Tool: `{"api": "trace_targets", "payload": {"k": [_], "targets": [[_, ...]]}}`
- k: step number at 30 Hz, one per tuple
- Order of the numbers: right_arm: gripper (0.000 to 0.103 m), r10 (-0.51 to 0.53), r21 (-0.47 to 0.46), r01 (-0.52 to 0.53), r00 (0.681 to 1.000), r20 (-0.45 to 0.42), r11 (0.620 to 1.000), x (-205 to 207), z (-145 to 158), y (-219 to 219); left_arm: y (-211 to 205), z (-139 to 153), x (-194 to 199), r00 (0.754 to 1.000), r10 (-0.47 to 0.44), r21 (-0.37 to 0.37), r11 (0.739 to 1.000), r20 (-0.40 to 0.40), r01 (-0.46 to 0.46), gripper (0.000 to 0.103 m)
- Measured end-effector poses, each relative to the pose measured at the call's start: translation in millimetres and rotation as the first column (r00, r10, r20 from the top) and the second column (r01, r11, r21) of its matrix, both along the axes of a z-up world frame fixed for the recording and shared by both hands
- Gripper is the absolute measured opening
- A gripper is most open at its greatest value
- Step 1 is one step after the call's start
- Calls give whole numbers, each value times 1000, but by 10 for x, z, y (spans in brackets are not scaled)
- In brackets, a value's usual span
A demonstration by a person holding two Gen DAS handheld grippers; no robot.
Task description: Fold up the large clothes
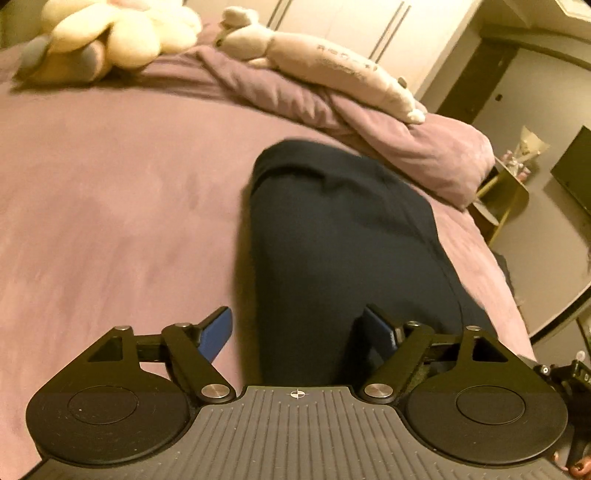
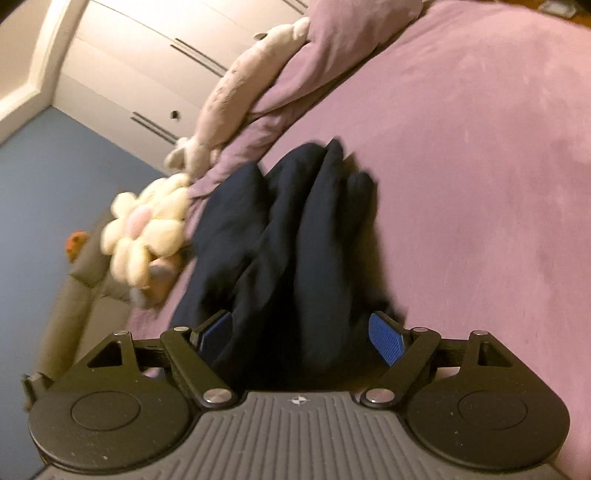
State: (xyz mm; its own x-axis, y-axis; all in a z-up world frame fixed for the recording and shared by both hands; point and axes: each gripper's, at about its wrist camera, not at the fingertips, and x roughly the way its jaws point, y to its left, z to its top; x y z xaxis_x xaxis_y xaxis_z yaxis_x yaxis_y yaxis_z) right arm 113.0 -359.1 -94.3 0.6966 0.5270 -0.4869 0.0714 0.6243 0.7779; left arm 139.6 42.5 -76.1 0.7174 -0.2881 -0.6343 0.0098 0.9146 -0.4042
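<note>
Lying folded on the bed (image 1: 110, 192), dark garment (image 1: 343, 236) between open tongs (image 1: 299, 334).

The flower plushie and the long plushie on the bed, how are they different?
The flower plushie is cream with round, puffy petals; the long plushie is pale pinkish-beige and stretched out thin. The flower plushie sits on the flat bed sheet; the long plushie lies on the bunched-up blanket. Both are soft toys lying beyond the dark garment.

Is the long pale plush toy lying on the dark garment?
No, the long plush toy rests on the rumpled purple blanket, apart from the dark garment.
</note>
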Motion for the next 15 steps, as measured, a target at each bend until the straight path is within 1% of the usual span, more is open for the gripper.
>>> {"api": "trace_targets", "payload": {"k": [2,3,4,5,6,7,8,9,10,11,12,13,14,15], "targets": [[82,28,51,-28,1000,5,998,-57,10,122,40,-66,-217,999,30,-50,998,-15,-31,85],[82,38,78,-40,999,20,996,-47,11,183,30,-103,-270,999,32,-63,997,-30,-34,86],[82,44,93,-46,999,25,995,-15,18,259,-5,-142,-278,998,26,-58,998,-62,-29,83],[79,52,109,-54,998,22,993,30,29,324,-47,-174,-269,994,20,-39,999,-109,-25,78],[73,58,123,-61,998,23,991,76,47,392,-73,-193,-266,991,12,-33,999,-131,-17,77],[71,57,122,-61,998,30,991,121,83,462,-100,-207,-271,991,3,-34,999,-136,-8,78],[64,59,110,-62,998,34,992,153,116,526,-133,-216,-258,991,-2,-28,1000,-133,-2,79],[51,59,79,-60,998,22,995,191,141,594,-178,-229,-218,992,-9,-8,1000,-128,8,79],[42,52,14,-52,998,-17,999,250,165,678,-224,-256,-148,991,-17,19,1000,-133,20,79],[37,48,-32,-50,998,-45,998,290,178,729,-270,-284,-78,989,-9,59,998,-150,18,78],[34,46,-55,-49,997,-62,997,312,198,769,-295,-311,-21,986,11,91,996,-165,5,77],[33,41,-41,-43,998,-56,998,304,215,762,-299,-341,8,984,20,109,994,-177,0,76],[31,35,27,-34,998,-43,999,277,214,702,-304,-374,16,981,30,128,992,-189,-6,75],[30,27,114,-24,999,-30,993,250,177,614,-293,-386,41,979,44,144,989,-200,-15,76]]}}
